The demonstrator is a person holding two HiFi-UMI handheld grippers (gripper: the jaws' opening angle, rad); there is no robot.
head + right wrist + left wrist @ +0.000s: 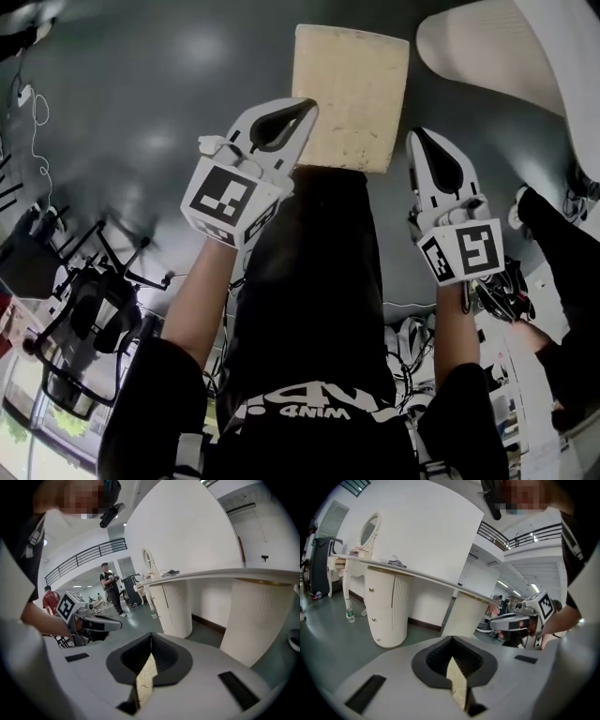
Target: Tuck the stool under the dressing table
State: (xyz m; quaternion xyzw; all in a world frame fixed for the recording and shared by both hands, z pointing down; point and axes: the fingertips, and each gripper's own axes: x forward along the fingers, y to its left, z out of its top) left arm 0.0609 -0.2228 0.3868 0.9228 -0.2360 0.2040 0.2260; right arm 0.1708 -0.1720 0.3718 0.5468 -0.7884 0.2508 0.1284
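Shut grippers flank stool (352, 98) by dressing table (497, 47)
The left gripper (307, 107) and the right gripper (415, 138) both have their jaws pressed together on nothing. The beige-topped stool stands on the grey floor (169, 84) between them, beside the white table, not under it.

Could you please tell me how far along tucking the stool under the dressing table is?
Nothing looks done yet: the stool stands on open floor, not under the dressing table. In hand: the left gripper and right gripper, jaws shut, sit at its near corners. Left: moving it under the table.
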